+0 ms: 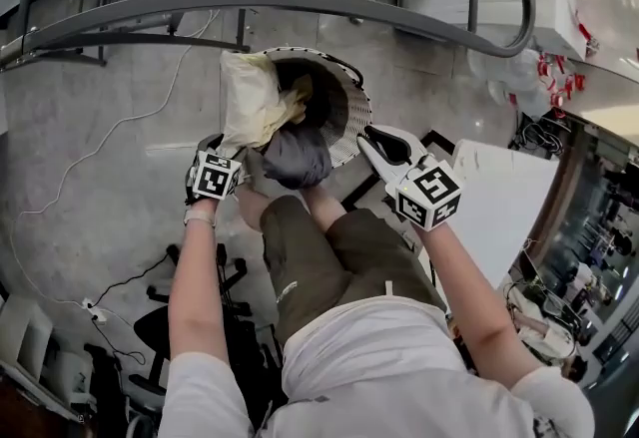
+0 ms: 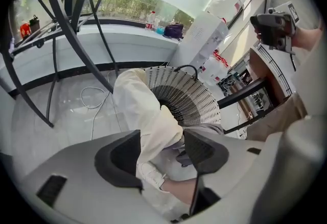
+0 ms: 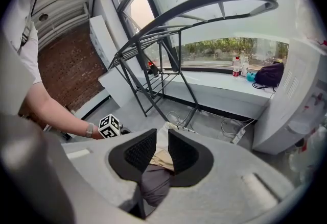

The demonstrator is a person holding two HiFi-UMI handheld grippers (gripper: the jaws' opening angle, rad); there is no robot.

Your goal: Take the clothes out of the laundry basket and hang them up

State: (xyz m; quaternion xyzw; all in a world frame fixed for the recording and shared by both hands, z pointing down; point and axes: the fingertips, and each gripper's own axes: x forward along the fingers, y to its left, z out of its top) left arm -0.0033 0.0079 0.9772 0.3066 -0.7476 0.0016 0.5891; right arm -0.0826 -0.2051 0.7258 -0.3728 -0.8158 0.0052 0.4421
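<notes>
Left claw (image 2: 162, 139) spread wide, at near-left rim of laundry basket (image 2: 196, 98). Cream garment (image 2: 140, 100) drapes over that rim, long axis running from basket mouth down through gap between claw pads; pads not pressing it. Dark grey garment (image 1: 297, 157) bunched at basket's near rim, between both claws. Right claw (image 3: 162, 139), just right of basket, barely parted, pinching nothing. Left claw nearer cream garment; closing on it looks like next move.

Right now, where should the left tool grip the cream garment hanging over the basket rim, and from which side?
Probably the bunched fold of the cream garment where it spills over the basket rim, coming from above on the person's side. It hangs as a loose ridge beside the grey garment, lined up between the pads of the open left tool.
</notes>
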